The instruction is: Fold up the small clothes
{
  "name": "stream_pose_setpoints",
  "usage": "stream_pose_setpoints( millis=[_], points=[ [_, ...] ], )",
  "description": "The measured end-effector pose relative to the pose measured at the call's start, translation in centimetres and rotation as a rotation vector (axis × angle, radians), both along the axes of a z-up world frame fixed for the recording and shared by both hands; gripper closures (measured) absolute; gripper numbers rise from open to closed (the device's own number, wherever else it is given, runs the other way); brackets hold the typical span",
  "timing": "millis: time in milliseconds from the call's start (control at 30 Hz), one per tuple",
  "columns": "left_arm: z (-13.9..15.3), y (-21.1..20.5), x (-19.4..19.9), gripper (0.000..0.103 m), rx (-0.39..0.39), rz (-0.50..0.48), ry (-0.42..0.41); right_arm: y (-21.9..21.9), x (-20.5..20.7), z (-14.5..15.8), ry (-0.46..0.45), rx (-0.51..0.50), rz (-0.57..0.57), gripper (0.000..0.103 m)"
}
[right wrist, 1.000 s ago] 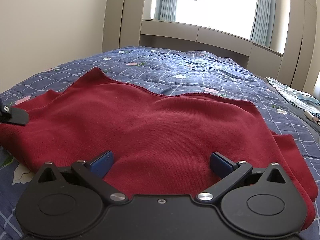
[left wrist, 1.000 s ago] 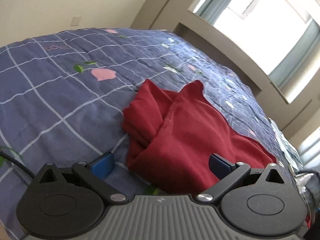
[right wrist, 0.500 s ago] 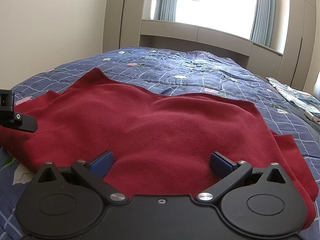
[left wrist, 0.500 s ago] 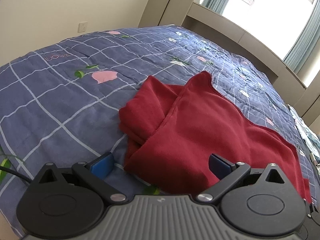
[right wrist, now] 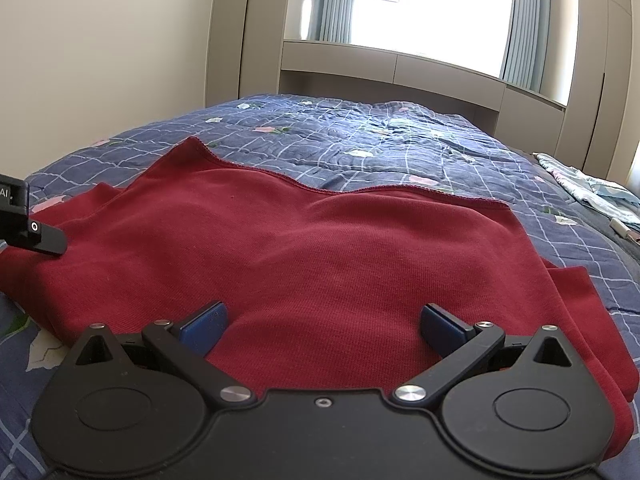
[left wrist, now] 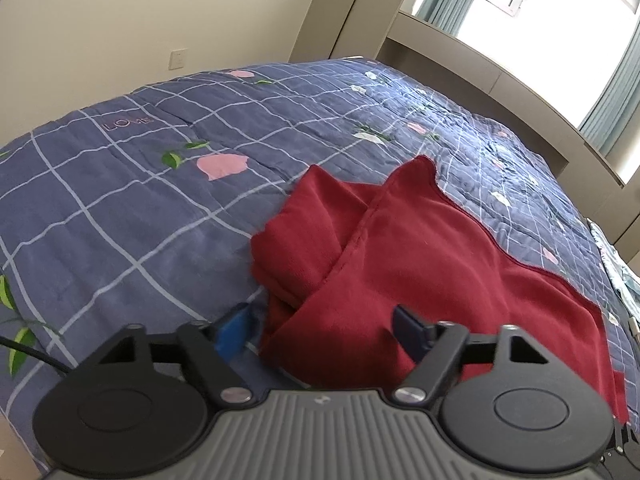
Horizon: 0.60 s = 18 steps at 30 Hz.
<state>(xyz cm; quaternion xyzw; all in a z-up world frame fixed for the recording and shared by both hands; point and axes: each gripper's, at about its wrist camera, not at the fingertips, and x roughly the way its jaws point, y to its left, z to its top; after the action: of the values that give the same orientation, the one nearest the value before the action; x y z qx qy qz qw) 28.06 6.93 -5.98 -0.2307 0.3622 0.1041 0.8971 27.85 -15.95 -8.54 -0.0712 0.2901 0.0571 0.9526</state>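
Note:
A dark red garment (left wrist: pixel 420 264) lies partly folded on the blue checked bedspread (left wrist: pixel 120 208), with a bunched sleeve at its left end. My left gripper (left wrist: pixel 320 328) hovers low at the garment's near left corner. Its jaws are closing; the left pad (left wrist: pixel 234 330) is over the bedspread beside the cloth and the right pad (left wrist: pixel 408 326) is over the red fabric, neither pressing. In the right wrist view the garment (right wrist: pixel 320 248) spreads wide, and my right gripper (right wrist: pixel 322 328) stands open over its near edge. A black part of the left gripper (right wrist: pixel 34 230) shows at the far left.
A pile of light blue clothes (right wrist: pixel 592 192) lies at the bed's right edge. A black cable (left wrist: pixel 32 354) runs over the bedspread at the near left. Beige cabinets and a bright window (right wrist: pixel 420 8) stand behind the bed; a wall (left wrist: pixel 120 32) runs along its left side.
The left gripper's jaws have come closer together and its view has tilted, showing more of the wall. In the right wrist view the left gripper has shifted slightly upward; the right gripper has not moved.

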Motion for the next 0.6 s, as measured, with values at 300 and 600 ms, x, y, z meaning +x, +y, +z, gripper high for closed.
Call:
stream_pose_setpoints(
  millis=[300, 600],
  points=[
    [-0.3, 1.8, -0.3, 0.047, -0.085, 0.064, -0.044, 0.0, 0.0, 0.0, 0.000, 0.001, 0.001, 0.000],
    [-1.2, 2.9, -0.1, 0.049, -0.156, 0.087, -0.076, 0.0, 0.0, 0.0, 0.000, 0.004, 0.001, 0.000]
  ],
)
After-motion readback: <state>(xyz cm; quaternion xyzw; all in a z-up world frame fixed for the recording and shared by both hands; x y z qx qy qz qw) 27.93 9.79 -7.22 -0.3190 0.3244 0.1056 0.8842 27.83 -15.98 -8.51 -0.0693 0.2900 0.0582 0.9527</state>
